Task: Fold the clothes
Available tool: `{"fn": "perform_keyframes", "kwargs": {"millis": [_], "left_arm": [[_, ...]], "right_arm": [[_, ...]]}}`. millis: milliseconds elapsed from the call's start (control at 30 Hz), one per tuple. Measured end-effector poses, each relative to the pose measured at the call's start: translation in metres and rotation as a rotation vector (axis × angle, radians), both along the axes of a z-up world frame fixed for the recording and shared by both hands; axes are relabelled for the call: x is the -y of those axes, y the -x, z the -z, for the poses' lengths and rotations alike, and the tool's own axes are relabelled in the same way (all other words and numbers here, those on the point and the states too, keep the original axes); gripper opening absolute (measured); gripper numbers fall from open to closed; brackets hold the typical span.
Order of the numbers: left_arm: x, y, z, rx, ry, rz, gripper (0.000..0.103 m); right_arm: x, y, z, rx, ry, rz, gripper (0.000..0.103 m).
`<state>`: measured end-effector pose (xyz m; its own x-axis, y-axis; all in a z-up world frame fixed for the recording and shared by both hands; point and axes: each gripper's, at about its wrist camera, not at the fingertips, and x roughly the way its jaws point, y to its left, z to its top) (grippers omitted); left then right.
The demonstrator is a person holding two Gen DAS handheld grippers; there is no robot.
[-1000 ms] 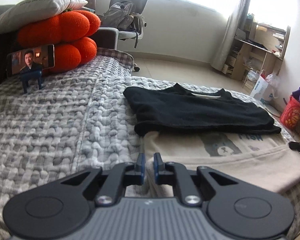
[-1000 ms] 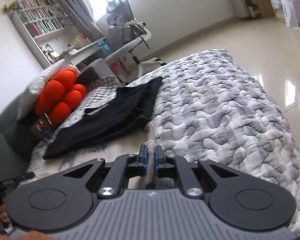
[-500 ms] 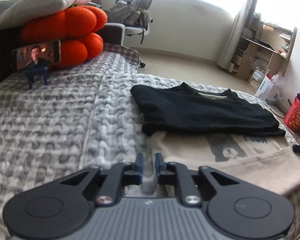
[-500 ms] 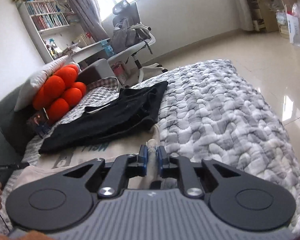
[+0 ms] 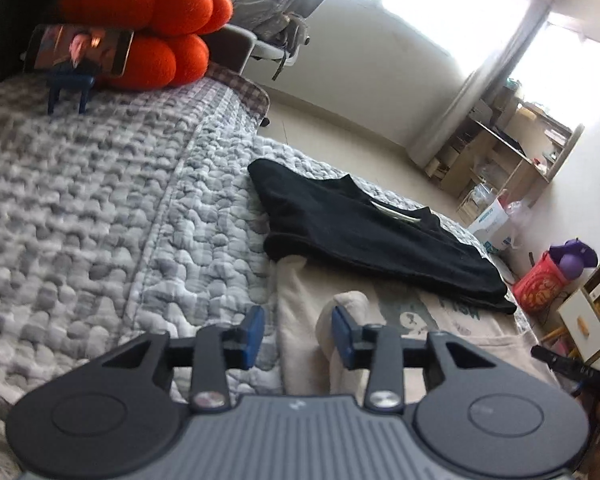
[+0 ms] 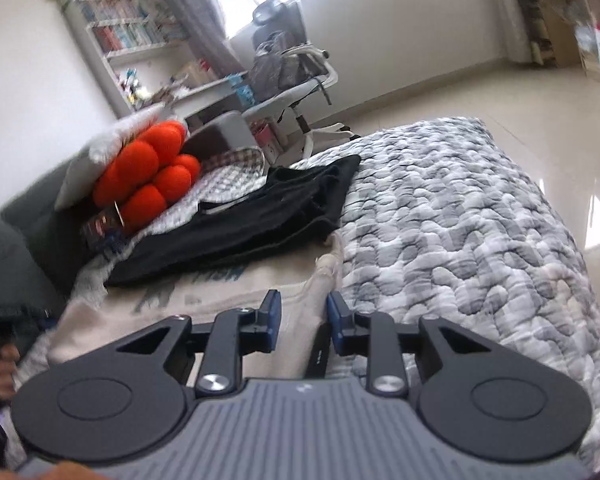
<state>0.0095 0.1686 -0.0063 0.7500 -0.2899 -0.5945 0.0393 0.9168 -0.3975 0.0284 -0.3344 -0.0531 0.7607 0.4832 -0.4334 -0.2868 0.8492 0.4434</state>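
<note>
A beige garment with a grey print (image 5: 412, 320) lies on the quilted bed, its near part folded over; it also shows in the right wrist view (image 6: 235, 292). A folded black shirt (image 5: 364, 232) lies just beyond it, also seen in the right wrist view (image 6: 259, 216). My left gripper (image 5: 297, 334) is open, its jaws apart around the beige garment's left edge. My right gripper (image 6: 300, 316) is open, with the garment's right edge lying loose between its jaws.
A grey-and-white quilt (image 5: 99, 220) covers the bed. Orange round cushions (image 5: 147, 28) and a phone on a blue stand (image 5: 75, 56) sit at the head end. An office chair (image 6: 295, 76), shelves (image 5: 512, 148) and bare floor lie beyond the bed.
Both grippers were shut on the beige garment's edges and have opened, letting the cloth go. Both cameras have tilted and dropped closer to the bed.
</note>
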Motion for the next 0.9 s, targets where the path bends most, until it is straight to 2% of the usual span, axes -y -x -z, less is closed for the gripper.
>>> {"fn": "perform_keyframes", "kwargs": {"millis": [233,367,433,533,633,733,833,900], "left_arm": [[-0.002,0.000,0.010,0.009,0.084,0.031,0.037],[-0.007,0.001,0.008,0.017,0.128,0.025,0.038],[-0.004,-0.001,0.011,-0.003,0.118,0.032,0.036],[0.005,0.003,0.014,-0.015,0.098,0.051,0.036],[0.015,0.008,0.008,0.016,0.029,0.054,0.036],[0.026,0.010,0.003,0.035,-0.059,0.065,0.036],[0.029,0.019,-0.005,0.097,-0.038,0.127,0.038],[0.032,0.019,-0.005,0.092,-0.046,0.145,0.039]], "right_arm": [[-0.005,0.001,0.001,0.024,0.023,-0.005,0.030],[0.000,-0.001,0.002,0.007,-0.001,0.010,0.030],[-0.002,-0.002,0.003,0.005,0.003,0.003,0.030],[-0.011,0.001,0.001,0.037,0.062,-0.011,0.030],[-0.014,0.003,0.000,0.052,0.089,-0.002,0.018],[-0.014,0.003,0.000,0.056,0.101,0.009,0.015],[-0.017,0.007,-0.001,0.077,0.117,0.006,0.015],[-0.019,0.007,-0.002,0.078,0.128,0.002,0.015]]}}
